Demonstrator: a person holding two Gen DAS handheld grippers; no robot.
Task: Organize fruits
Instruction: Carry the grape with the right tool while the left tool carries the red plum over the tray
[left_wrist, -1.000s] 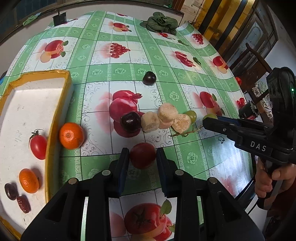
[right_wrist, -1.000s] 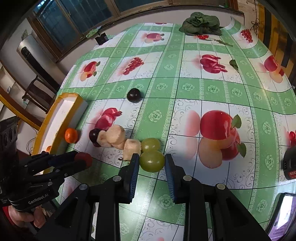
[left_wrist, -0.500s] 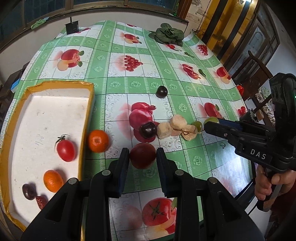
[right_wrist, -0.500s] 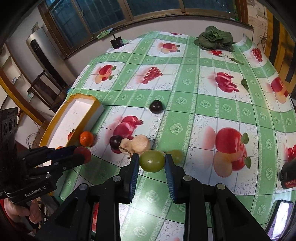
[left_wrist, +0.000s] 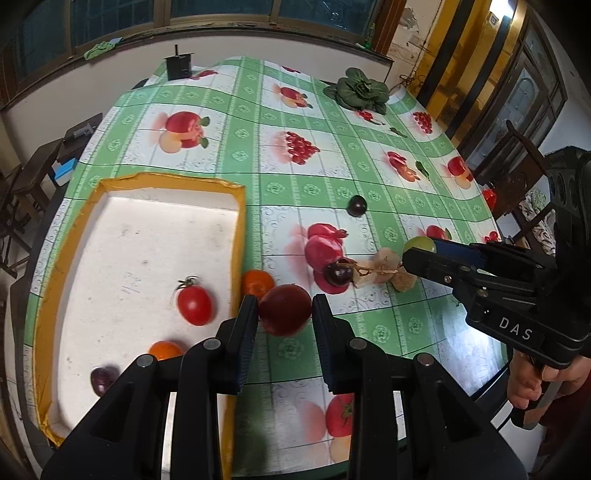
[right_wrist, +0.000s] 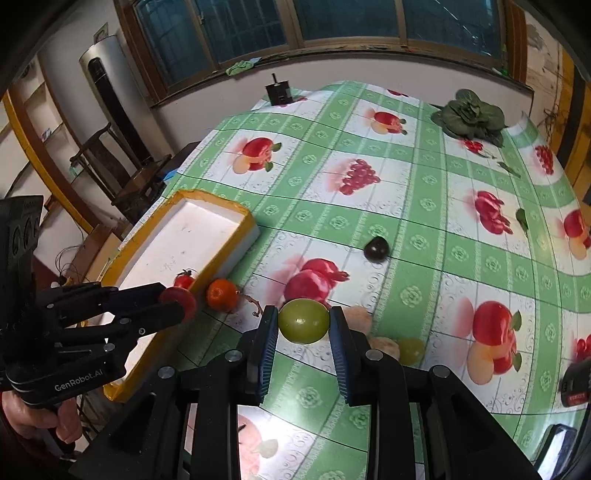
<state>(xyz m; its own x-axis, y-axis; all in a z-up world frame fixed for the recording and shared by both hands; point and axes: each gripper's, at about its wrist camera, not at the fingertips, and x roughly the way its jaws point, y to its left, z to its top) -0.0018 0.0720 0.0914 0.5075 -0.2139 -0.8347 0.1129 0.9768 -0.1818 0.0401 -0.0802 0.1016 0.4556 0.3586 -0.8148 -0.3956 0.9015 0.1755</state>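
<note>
Tablecloth (left_wrist: 332, 177) in green and white checks, printed with pictures of fruit, covers a large table and fills most of both views. White foam tray (left_wrist: 140, 236) with a yellow rim sits on the left part of the table. Inside the tray lie a red cherry tomato (left_wrist: 194, 305), a small orange fruit (left_wrist: 165, 350) partly hidden behind the left gripper's finger, and a dark purple fruit (left_wrist: 102, 378) near the tray's near end.

Left gripper (left_wrist: 284, 325) is raised above the table just beside the tray's right wall, its two fingers closed on a dark red plum (left_wrist: 285, 309). Right gripper (right_wrist: 303, 332) is also lifted above the cloth, its blue-padded fingers clamped on a round green grape (right_wrist: 303, 320).

A leafy green vegetable (right_wrist: 469, 116) rests at the far end of the table, and a small black box (right_wrist: 277, 93) stands at the far edge near the wall.

On the cloth just outside the tray's right wall sits a small orange tangerine (left_wrist: 257, 283), close to the tray. To its right, on a printed pomegranate, lies a dark grape (left_wrist: 338, 274), touching a cluster of tan, rough-skinned fruits (left_wrist: 386, 266) joined by a thin stem. A second green grape (right_wrist: 410, 350) lies beside that cluster. Farther back, well apart from the rest, a single dark plum (left_wrist: 357, 205) sits alone on the cloth.
</note>
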